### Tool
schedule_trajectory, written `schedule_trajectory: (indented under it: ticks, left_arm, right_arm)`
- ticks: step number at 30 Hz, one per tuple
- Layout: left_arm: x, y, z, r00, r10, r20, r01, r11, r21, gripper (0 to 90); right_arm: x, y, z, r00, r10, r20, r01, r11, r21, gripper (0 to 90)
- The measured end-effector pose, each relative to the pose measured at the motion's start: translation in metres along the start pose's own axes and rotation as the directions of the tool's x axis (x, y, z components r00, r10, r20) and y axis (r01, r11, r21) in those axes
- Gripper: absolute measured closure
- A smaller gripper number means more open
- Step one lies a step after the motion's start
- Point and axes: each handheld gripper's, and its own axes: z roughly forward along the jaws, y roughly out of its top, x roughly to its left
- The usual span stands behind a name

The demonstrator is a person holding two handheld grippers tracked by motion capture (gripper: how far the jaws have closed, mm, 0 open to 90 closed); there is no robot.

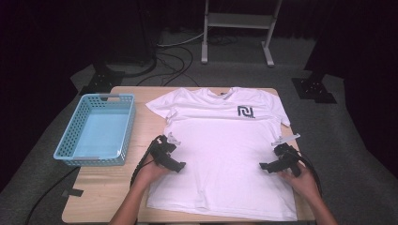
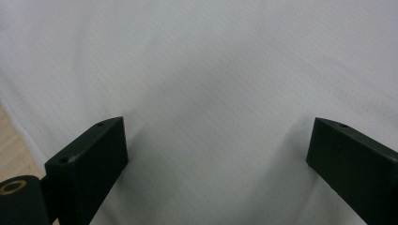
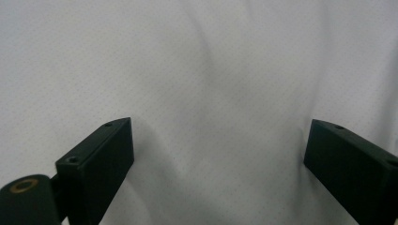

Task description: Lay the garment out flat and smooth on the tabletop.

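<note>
A white T-shirt (image 1: 220,150) with a small black chest logo (image 1: 245,112) lies flat, front up, on the wooden table (image 1: 103,187), collar at the far edge. My left gripper (image 1: 180,165) rests over the shirt's left side, about mid-length, jaws spread wide over the white fabric (image 2: 216,93) with nothing between them. Over the shirt's right side my right gripper (image 1: 263,166) stands open too, its jaws apart above lightly creased cloth (image 3: 216,84). A strip of bare table (image 2: 11,145) shows beside the shirt's edge in the left gripper view.
A light blue plastic basket (image 1: 75,133), with nothing in it, stands on the table's left side. Cables (image 1: 51,187) trail from both grippers off the near edge. Behind the table are a white metal stand (image 1: 237,21) and black tripod feet on grey floor.
</note>
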Motion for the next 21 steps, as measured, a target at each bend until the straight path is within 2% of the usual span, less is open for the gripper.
schedule_trajectory:
  ticks: [7,11,14,19,21]
  left_arm:
    - [-0.018,-0.013,-0.011,0.9999,0.005,0.016,-0.005,0.9999,0.015,4.5]
    - [-0.028,-0.019,-0.016,0.9997,0.007,0.025,-0.007,0.9997,0.022,4.5]
    - [-0.037,-0.022,-0.019,0.9993,0.022,0.029,-0.023,0.9993,0.030,4.5]
    - [-0.044,-0.026,-0.021,0.9994,0.022,0.026,-0.022,0.9996,0.020,4.4]
    - [-0.045,-0.027,-0.023,0.9998,0.017,0.013,-0.017,0.9998,0.005,5.5]
  right_arm:
    - [-0.002,-0.011,-0.007,0.9987,-0.045,-0.024,0.044,0.999,-0.006,8.1]
    - [-0.001,-0.017,-0.011,0.9977,-0.058,-0.034,0.058,0.998,-0.005,8.1]
    - [0.000,-0.022,-0.014,0.9975,-0.059,-0.038,0.059,0.998,-0.002,8.1]
    - [-0.003,-0.028,-0.018,0.9970,-0.065,-0.041,0.065,0.998,-0.009,8.1]
    - [-0.003,-0.028,-0.018,0.9974,-0.061,-0.038,0.061,0.998,-0.005,8.1]
